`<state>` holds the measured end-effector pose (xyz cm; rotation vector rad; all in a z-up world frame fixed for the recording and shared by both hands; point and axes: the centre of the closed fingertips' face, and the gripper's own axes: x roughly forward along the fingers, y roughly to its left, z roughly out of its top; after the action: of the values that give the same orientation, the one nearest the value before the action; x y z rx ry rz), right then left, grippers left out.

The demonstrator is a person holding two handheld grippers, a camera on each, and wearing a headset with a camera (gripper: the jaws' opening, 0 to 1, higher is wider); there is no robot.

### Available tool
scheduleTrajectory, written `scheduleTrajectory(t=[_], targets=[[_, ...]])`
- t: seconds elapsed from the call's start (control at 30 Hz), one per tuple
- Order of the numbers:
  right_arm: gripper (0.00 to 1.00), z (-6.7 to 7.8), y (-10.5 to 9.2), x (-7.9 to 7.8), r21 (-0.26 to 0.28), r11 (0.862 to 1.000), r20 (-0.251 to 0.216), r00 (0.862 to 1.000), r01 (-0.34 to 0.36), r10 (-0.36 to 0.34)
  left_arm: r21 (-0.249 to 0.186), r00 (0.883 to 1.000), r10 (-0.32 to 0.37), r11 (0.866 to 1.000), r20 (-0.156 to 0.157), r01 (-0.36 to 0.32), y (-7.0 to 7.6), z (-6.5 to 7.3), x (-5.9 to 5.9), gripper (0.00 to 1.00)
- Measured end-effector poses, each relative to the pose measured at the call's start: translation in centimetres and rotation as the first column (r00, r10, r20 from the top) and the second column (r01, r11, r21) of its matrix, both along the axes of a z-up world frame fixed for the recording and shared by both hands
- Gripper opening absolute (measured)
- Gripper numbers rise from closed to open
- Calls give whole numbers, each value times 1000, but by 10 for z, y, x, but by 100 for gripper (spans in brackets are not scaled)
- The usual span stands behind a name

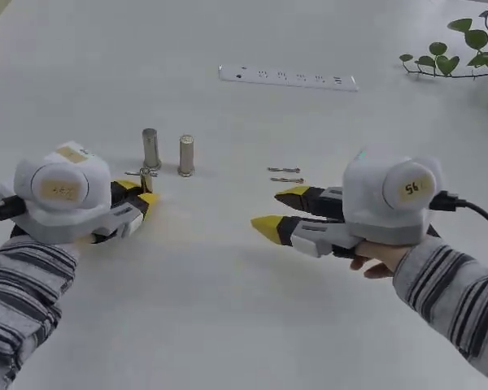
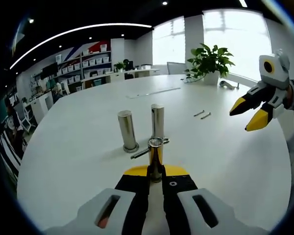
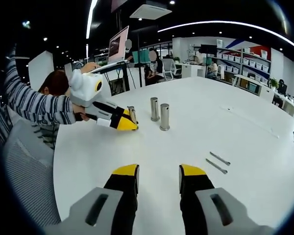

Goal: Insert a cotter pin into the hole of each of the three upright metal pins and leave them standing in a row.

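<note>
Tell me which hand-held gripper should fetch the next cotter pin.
Right. The right hand-held gripper is open, empty and near the two loose cotter pins; the left hand-held gripper is shut on a metal pin.

The tabletop (image 1: 228, 276) is white, the metal pins (image 1: 186, 154) silver. The left tool (image 1: 145, 193) and right tool (image 1: 275, 209) are white and black with yellow tips. The sleeves (image 1: 455, 301) are striped grey.

Two cotter pins (image 1: 285, 175) lie right of the metal pins (image 1: 186, 155).

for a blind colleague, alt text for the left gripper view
The left hand-held gripper is shut on an upright metal pin with a cotter pin through its top. Two more pins stand behind; the right hand-held gripper is open at right.
</note>
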<state>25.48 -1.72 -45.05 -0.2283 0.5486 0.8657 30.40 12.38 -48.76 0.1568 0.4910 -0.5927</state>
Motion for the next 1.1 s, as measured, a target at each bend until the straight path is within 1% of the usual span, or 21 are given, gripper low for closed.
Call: scheduleTrajectory(t=[0.2, 0.27, 0.3, 0.33, 0.37, 0.4, 0.43, 0.5, 0.57, 0.63, 0.7, 0.77, 0.8, 0.9, 1.03, 1.1], targets=[[29, -1, 0, 1, 5, 1000, -2, 1000, 2, -2, -3, 1000, -1, 1000, -4, 1, 0, -1, 1, 6], [29, -1, 0, 2, 7, 1000, -3, 1000, 3, -3, 8, 1000, 8, 1000, -18, -7, 1, -4, 0, 7], [29, -1, 0, 2, 6, 1000, -4, 1000, 4, -4, 1, 1000, 7, 1000, -28, -7, 0, -5, -1, 10], [29, -1, -1, 3, 5, 1000, -1, 1000, 5, -5, -7, 1000, 12, 1000, -27, -12, 1, -2, -1, 14], [29, 0, -1, 3, 7, 1000, -1, 1000, 6, -6, -17, 1000, 13, 1000, -15, -13, 0, 1, -1, 19], [29, 0, -1, 4, 10, 1000, -1, 1000, 7, -7, -25, 1000, 13, 1000, -12, -13, 0, 3, -1, 22], [29, 0, -1, 4, 10, 1000, -1, 1000, 7, -7, -36, 1000, 18, 999, -15, -18, 0, 5, -1, 25], [29, 1, -1, 6, 12, 1000, 0, 1000, 9, -9, -43, 1000, 24, 999, -20, -25, 1, 7, -1, 28], [29, 3, 1, 8, 19, 1000, -2, 1000, 12, -12, -43, 999, 28, 999, -19, -29, 2, 9, -3, 35], [29, 5, 3, 10, 26, 1000, -1, 1000, 14, -14, -46, 999, 38, 998, -25, -39, 3, 11, -5, 41], [29, 8, 5, 13, 32, 999, 1, 1000, 13, -13, -57, 999, 37, 998, -20, -38, 3, 15, -7, 47], [30, 13, 10, 21, 40, 999, 9, 1000, 9, -9, -81, 999, 36, 996, -17, -38, 1, 22, -10, 53], [30, 15, 12, 24, 45, 999, 14, 1000, 8, -8, -90, 999, 32, 995, -5, -32, 0, 26, -12, 56], [30, 22, 22, 37, 69, 998, 23, 1000, 3, -4, -92, 1000, 29, 995, 6, -29, -2, 32, -16, 63], [32, 27, 37, 50, 83, 996, 33, 999, -9, 6, -95, 999, 35, 995, 19, -33, -4, 40, -23, 73], [33, 28, 44, 55, 88, 996, 39, 999, -16, 12, -88, 999, 49, 995, 14, -48, -2, 42, -26, 75]])
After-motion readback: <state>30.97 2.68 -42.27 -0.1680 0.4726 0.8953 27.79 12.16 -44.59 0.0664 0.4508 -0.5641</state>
